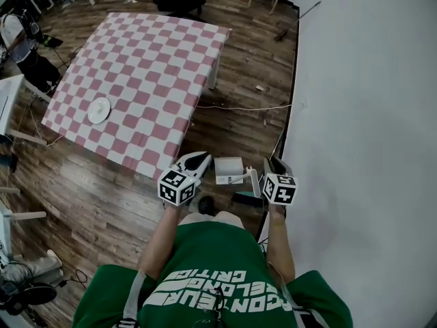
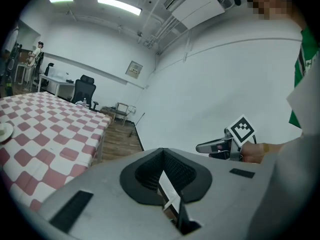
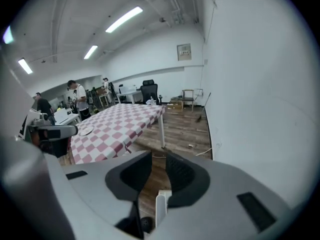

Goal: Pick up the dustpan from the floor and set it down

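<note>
Pink-and-white checked tablecloth [image 1: 147, 60], white plate [image 1: 99, 109], brown wood-plank floor [image 1: 102, 203], white wall [image 1: 369, 115], white dustpan [image 1: 229, 170], green shirt [image 1: 205, 251] with white lettering.

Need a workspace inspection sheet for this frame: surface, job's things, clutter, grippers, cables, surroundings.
Surface: wood floor; table under a pink-and-white checked cloth.
Job's things: white dustpan appears to lie on the floor between the two grippers, held by neither.
Clutter: white plate on the table; small scraps on the floor near the wall.
Grippers: left gripper jaw tips together, nothing between them; right gripper jaws apart, empty.
Cables: white cable runs across the floor from the table towards the wall.
Surroundings: white wall at right; another person far left; office chair beyond the table.
</note>
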Motion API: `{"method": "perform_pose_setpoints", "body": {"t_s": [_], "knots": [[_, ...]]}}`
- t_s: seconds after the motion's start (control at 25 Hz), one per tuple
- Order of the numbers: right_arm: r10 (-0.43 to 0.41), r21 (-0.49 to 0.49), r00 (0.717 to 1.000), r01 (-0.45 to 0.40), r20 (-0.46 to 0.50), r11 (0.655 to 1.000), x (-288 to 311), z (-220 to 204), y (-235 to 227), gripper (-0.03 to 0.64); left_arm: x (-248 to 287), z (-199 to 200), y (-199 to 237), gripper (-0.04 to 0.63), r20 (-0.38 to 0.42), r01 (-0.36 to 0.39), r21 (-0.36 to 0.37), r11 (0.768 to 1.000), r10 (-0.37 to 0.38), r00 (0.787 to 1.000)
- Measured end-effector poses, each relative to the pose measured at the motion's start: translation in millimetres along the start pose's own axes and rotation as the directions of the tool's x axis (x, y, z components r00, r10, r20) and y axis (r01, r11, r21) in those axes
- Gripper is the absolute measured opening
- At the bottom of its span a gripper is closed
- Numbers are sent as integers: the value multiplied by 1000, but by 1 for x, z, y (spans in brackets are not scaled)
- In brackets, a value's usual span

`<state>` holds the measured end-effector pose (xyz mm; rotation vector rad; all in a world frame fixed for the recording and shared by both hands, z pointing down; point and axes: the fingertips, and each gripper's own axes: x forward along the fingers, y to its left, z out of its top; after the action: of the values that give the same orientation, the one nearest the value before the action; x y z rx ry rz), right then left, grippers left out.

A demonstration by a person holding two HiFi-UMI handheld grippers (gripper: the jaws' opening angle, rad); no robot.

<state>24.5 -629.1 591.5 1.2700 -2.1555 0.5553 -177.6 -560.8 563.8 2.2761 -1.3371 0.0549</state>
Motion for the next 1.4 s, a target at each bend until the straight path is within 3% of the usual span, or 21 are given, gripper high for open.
{"method": "perform_pose_setpoints", "body": {"t_s": [0.12,0.28,0.76,1.4], "knots": [[-10,11,999,9,41,1000,-16,10,1,38,-5,13,-1,3,31,-5,10,1000,4,1000],[13,27,996,-16,91,1000,-24,1,-3,9,-4,9,0,3,54,-23,26,999,21,998],[91,-55,977,-81,193,995,-62,28,20,8,-12,23,-2,3,100,-45,3,999,44,994],[103,-59,975,-93,196,994,-71,16,13,8,-3,15,-15,3,84,-30,7,1000,29,996]]}}
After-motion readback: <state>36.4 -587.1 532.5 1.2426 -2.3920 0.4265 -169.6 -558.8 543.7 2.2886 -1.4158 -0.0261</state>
